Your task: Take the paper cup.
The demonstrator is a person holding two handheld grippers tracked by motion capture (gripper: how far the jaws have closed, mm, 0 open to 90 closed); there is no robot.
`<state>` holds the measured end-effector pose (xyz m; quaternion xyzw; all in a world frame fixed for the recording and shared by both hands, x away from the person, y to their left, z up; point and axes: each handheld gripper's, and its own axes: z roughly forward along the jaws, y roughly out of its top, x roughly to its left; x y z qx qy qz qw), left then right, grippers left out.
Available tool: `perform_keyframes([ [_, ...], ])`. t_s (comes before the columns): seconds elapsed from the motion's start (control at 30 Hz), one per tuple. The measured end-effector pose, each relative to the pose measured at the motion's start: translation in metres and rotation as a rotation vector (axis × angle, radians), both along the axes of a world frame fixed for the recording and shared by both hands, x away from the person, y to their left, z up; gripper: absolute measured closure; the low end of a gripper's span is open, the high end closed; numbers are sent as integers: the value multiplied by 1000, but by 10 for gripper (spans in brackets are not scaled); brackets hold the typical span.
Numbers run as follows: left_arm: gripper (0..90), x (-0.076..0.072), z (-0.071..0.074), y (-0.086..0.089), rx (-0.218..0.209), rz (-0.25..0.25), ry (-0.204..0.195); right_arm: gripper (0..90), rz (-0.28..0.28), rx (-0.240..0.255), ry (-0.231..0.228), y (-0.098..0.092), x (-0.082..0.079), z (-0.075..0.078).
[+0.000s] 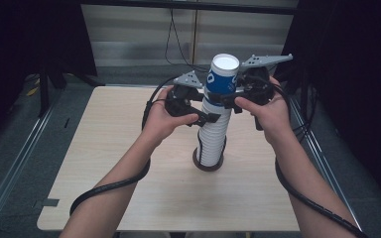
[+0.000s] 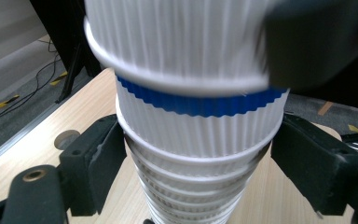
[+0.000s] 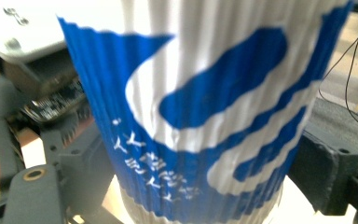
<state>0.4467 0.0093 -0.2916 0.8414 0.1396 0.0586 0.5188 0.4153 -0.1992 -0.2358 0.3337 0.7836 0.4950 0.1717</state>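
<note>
Two grippers working one stack of ribbed paper cups (image 1: 213, 136) on the desk (image 1: 129, 148).
The left gripper (image 1: 209, 118) is pinching the white stack partway up; the right gripper (image 1: 223, 100) jaws are gripping the single blue-patterned top cup (image 1: 222, 79).

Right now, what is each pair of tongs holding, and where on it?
The left tongs clamp the stack of inverted paper cups on its ribbed sides, just under the top cup's rim. The right tongs straddle the top blue-and-white cup at mid-wall; firm contact cannot be told.

Black left gripper (image 2: 196, 175) clasping ribbed cup stack (image 2: 191, 135), blurred dark shape (image 2: 317, 42), perhaps another gripper
</note>
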Motion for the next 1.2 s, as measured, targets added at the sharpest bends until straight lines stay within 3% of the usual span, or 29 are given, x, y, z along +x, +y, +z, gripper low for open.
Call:
perform_keyframes([
  [0.17,179,1,0,0,-2,4,1,180,0,4,-14,-1,-2,9],
  [0.8,179,2,0,1,-5,2,4,213,8,7,-36,-2,-2,21],
  [1.2,179,1,0,1,-6,5,9,220,9,42,-55,-5,-5,33],
])
